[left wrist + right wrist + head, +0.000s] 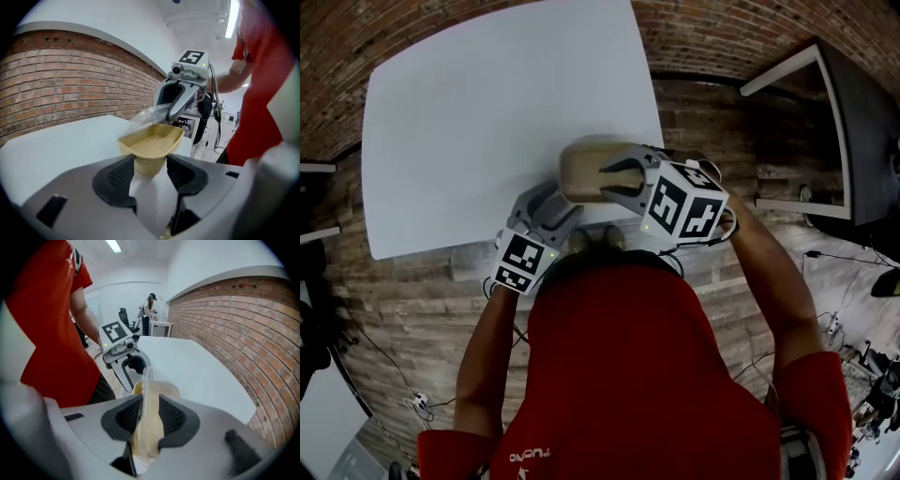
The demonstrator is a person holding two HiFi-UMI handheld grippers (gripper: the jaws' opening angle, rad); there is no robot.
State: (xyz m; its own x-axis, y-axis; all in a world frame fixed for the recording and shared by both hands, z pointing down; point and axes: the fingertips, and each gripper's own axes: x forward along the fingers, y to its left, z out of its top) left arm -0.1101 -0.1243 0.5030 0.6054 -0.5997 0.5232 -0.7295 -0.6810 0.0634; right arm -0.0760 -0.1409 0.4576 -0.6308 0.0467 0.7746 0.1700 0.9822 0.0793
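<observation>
Head view, one tan tray (581,169), clamped by left gripper (565,204), right gripper (614,180)

The head view looks steeply down from above the person's shoulders onto the white table (487,112), the left gripper (565,214) and the right gripper (614,180). Each gripper view sits close behind its own jaws and looks almost level across the tabletop, so the 2 face each other. All 3 views share the tan tray (581,169) and the table's near edge.
</observation>
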